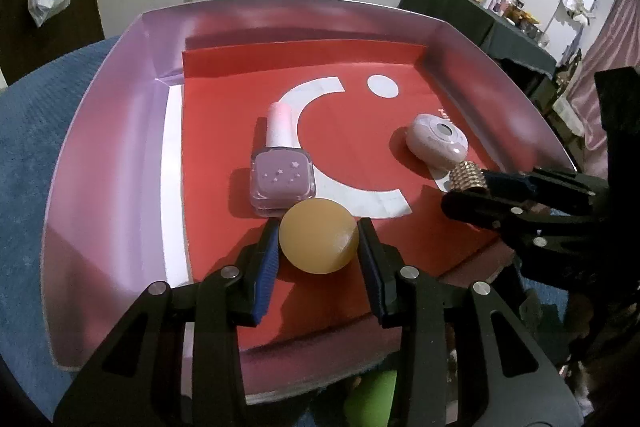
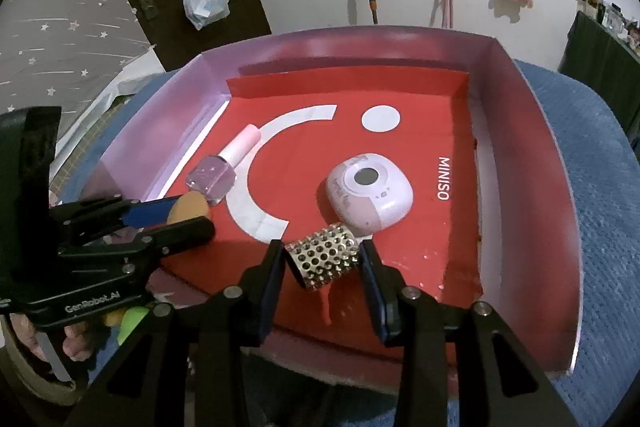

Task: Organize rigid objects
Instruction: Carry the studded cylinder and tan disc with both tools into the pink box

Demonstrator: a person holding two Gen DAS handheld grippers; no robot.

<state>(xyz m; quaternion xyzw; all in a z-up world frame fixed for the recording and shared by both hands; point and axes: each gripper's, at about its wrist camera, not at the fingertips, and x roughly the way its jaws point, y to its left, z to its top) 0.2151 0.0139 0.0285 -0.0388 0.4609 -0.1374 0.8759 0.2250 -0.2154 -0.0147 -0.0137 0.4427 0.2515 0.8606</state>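
While clamping a ball [image 1: 318,235], left hand-held gripper [image 1: 318,247] (nearly closed) hovers.

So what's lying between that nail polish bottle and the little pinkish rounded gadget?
Nothing: between the nail polish bottle and the rounded gadget is only the tray's red liner with its white crescent, clearest in the right wrist view.

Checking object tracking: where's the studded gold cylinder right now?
In the right wrist view, the studded gold cylinder is clamped in the right gripper, over the red tray's near edge, just in front of the lilac case.

Bottle [image 1: 282,171] and case [image 1: 437,142] in tray [image 1: 100,155]
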